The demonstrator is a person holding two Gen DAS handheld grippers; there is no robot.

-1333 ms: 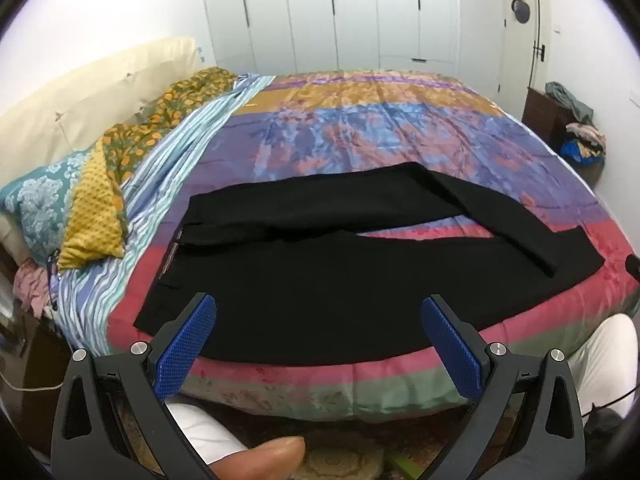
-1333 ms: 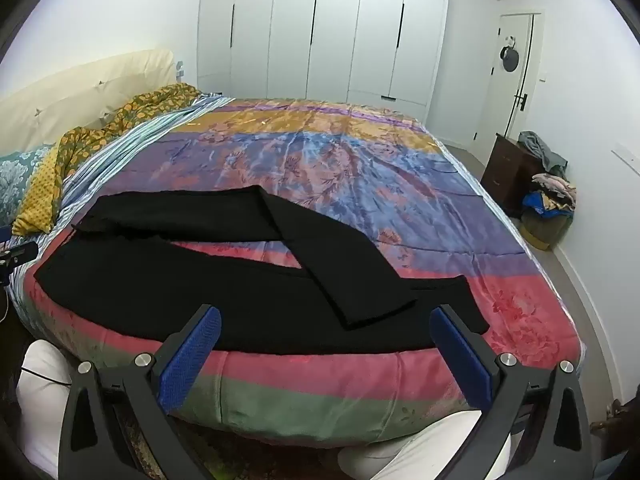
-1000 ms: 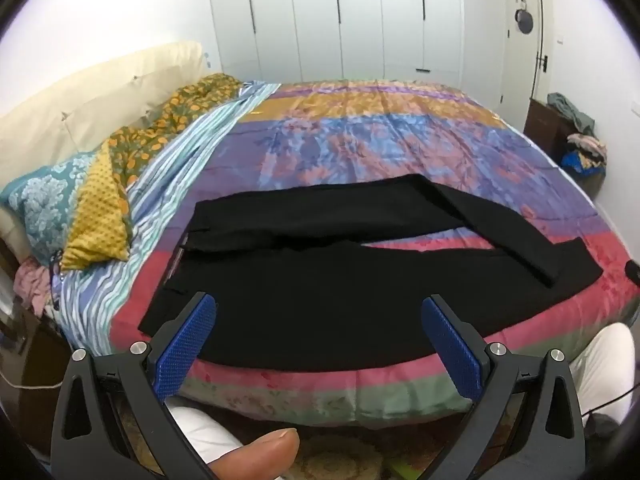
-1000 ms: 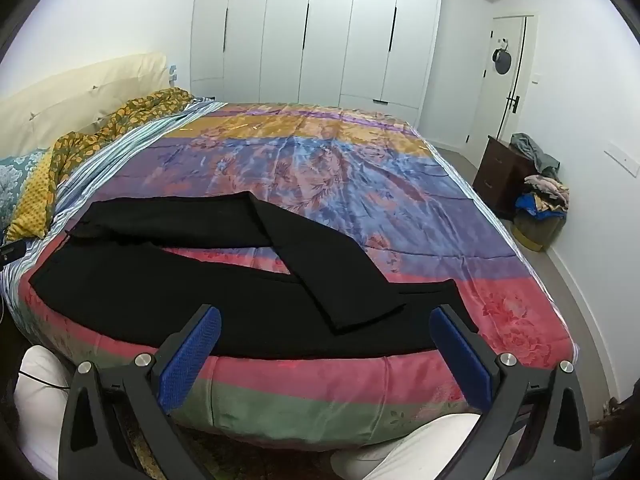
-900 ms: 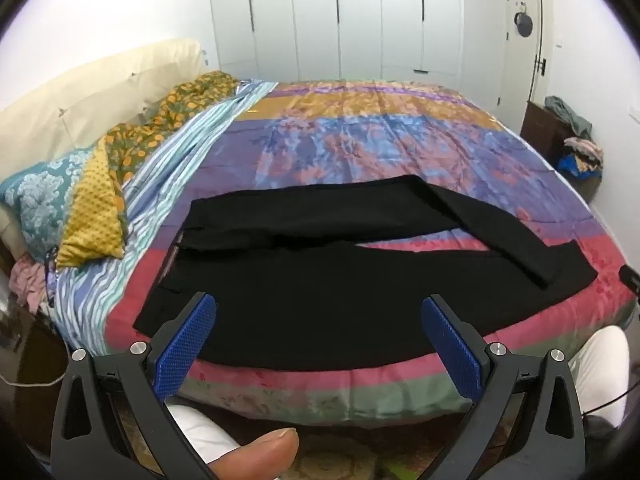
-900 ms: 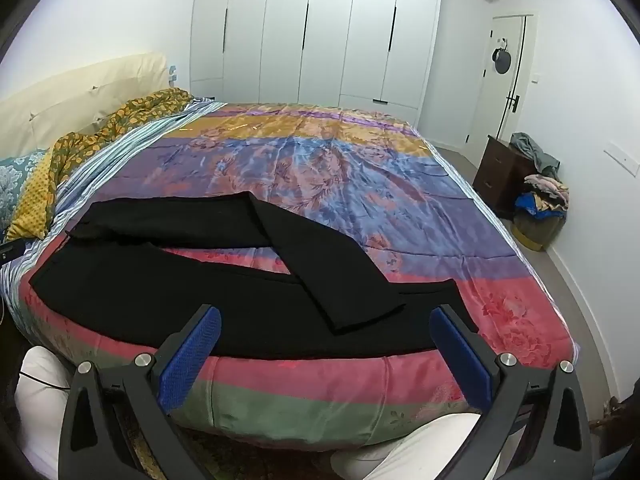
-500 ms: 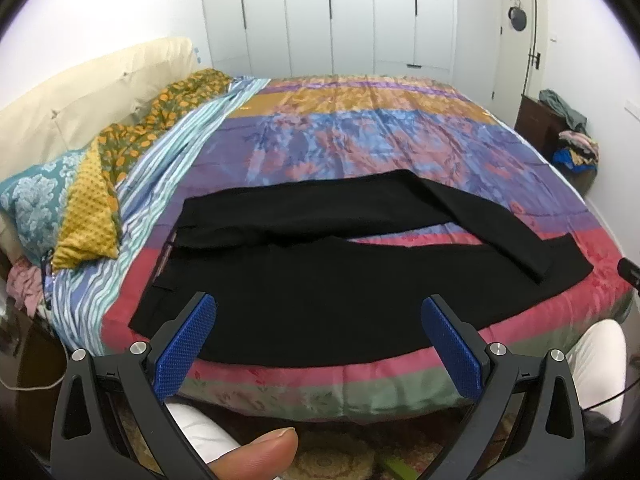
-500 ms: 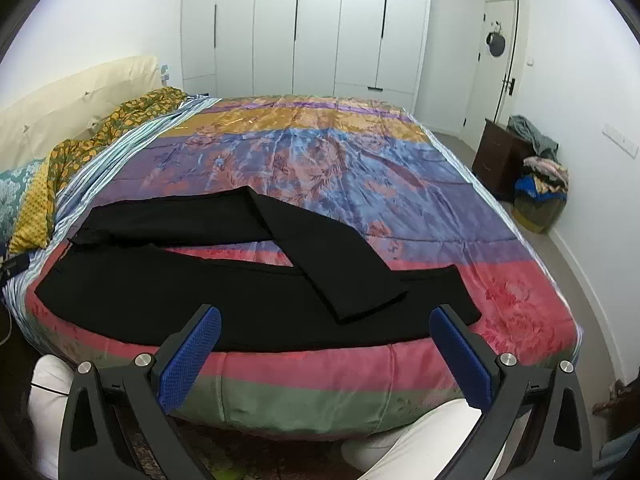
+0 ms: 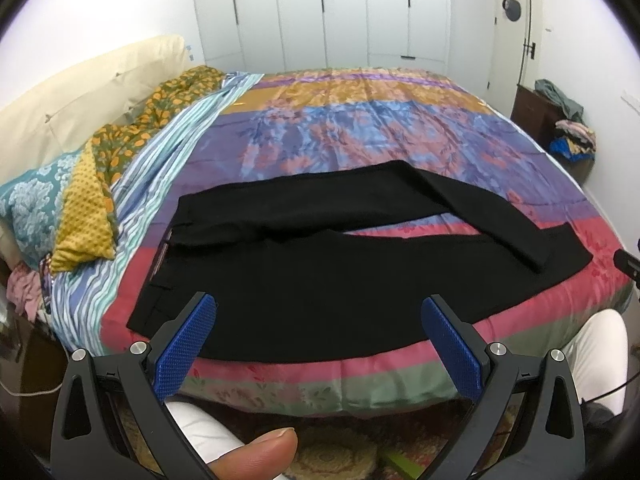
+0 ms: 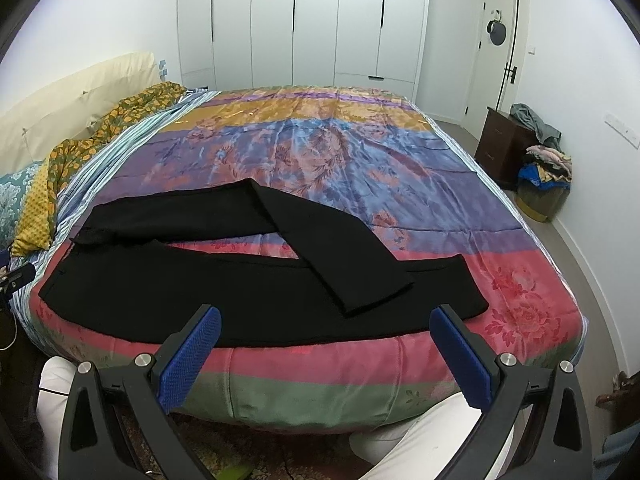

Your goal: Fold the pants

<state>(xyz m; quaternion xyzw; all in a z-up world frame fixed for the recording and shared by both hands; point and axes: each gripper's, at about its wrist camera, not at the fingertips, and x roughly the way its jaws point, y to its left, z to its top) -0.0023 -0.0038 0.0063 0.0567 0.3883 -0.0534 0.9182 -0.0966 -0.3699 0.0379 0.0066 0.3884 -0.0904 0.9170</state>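
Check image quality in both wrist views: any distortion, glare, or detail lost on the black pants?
Left wrist view: strong fisheye bending and dark corner vignette; the pants read as flat black with little fold detail; a thumb intrudes, soft, at the bottom. Right wrist view: same barrel distortion; mild sheen on the bedspread; focus looks sharp, no motion blur.

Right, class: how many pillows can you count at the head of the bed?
2: a teal floral pillow at the near left corner, and a yellow pillow against it. Others may be hidden under the blanket.

Black grippers, blue dimpled fingers point(image 9: 185, 345), silver screws; seemingly white trousers point(image 10: 420, 436).
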